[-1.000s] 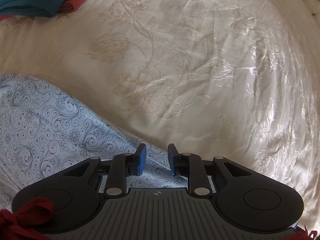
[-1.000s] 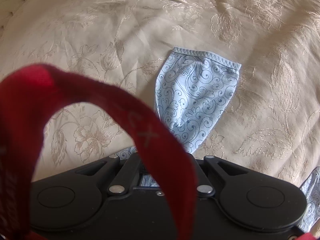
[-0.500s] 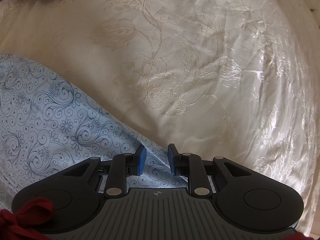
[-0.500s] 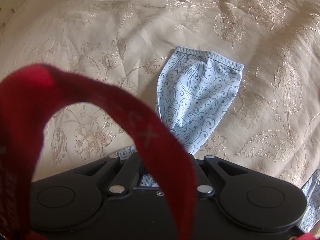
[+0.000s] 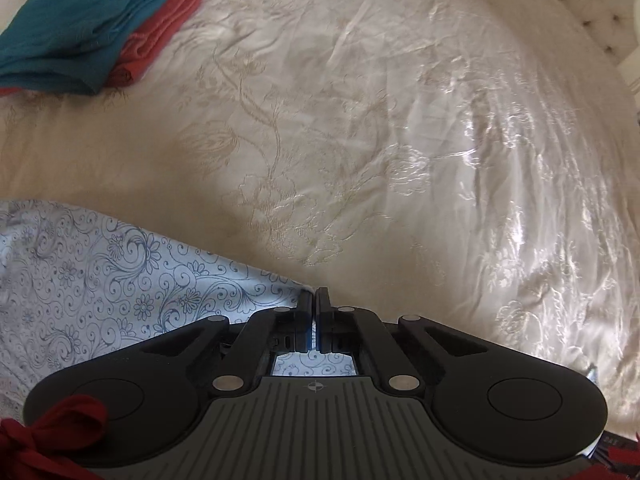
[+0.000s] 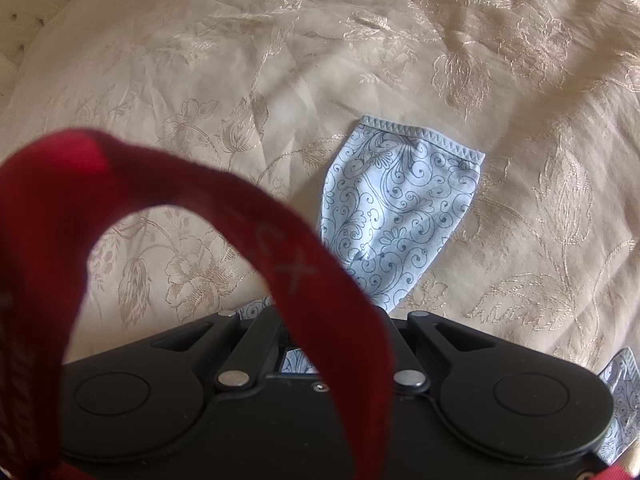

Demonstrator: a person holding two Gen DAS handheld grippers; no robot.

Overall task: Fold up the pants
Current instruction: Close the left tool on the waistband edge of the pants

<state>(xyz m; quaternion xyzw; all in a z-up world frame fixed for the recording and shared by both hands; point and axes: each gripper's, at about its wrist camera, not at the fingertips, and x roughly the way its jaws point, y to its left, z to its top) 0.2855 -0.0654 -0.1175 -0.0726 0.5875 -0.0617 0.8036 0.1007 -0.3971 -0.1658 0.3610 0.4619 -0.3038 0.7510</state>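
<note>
Light blue pants (image 5: pixel 100 280) with a dark swirl print lie on a cream bedspread (image 5: pixel 360 120). My left gripper (image 5: pixel 316 294) is shut on their right edge, and a sliver of the cloth shows between the pads. In the right wrist view one pant leg (image 6: pixel 396 208) runs away from me to its stitched hem (image 6: pixel 420 136) and narrows to a point at my right gripper (image 6: pixel 320 312). A red strap (image 6: pixel 200 192) hangs across the lens and hides those fingertips. Printed cloth shows under the right gripper's linkage, as if pinched there.
A folded teal garment (image 5: pixel 76 28) rests on a folded red one (image 5: pixel 160 32) at the far left of the bed. A tufted headboard (image 5: pixel 592 4) edges the bed at the far right. A corner of the pants (image 6: pixel 620 392) lies at the right wrist view's lower right.
My left gripper's jaws have closed on the pants' edge and it has lifted a little, so the folded clothes came into view. The right gripper and the pant leg have barely moved.
</note>
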